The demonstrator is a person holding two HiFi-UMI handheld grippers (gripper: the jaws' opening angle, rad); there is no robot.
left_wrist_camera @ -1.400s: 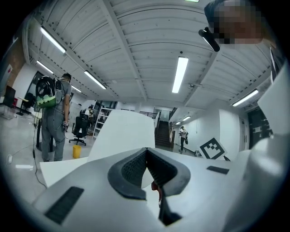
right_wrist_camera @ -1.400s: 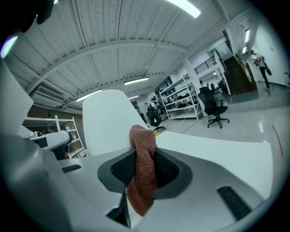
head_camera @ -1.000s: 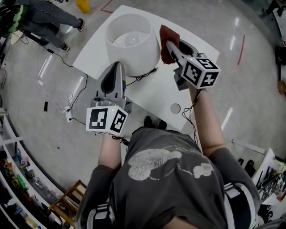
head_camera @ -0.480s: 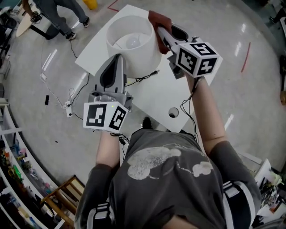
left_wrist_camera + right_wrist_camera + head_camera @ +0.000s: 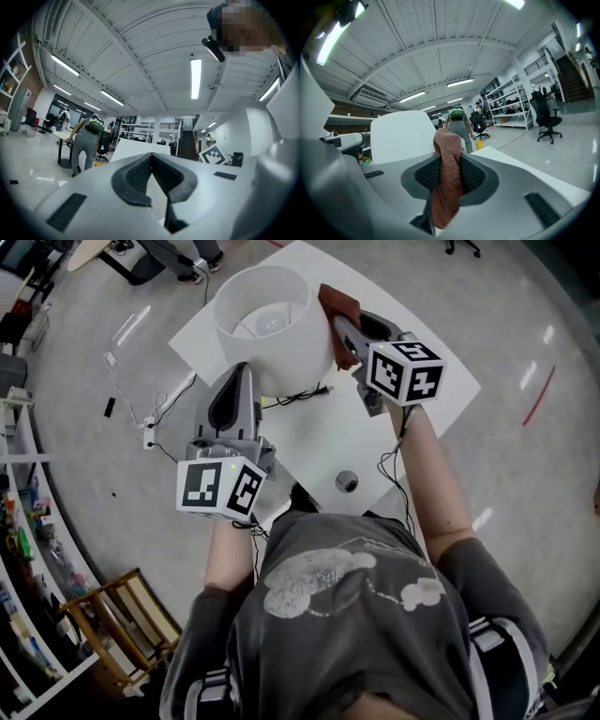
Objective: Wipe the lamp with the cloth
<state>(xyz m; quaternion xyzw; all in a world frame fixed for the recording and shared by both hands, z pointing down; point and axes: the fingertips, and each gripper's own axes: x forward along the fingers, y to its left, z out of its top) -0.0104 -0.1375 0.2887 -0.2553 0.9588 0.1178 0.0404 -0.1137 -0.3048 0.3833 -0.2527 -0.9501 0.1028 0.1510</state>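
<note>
While right gripper [image 5: 336,326] pinches limp rust-red cloth [image 5: 338,304] | white drum lampshade [image 5: 267,338] at its 9 o'clock: likely light, dentable, brace rim | left gripper [image 5: 240,373] closed, empty.

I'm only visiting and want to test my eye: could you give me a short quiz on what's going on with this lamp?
1. Which tongs hold the cloth? A) left B) right C) neither
2. True or false: the cloth lies flat on the table.
3. Fill in: the lamp has a ____ shade.
Key: 1 B, the right tongs are shut on it. 2 False, it is held off the table, beside the lamp. 3 White.
</note>
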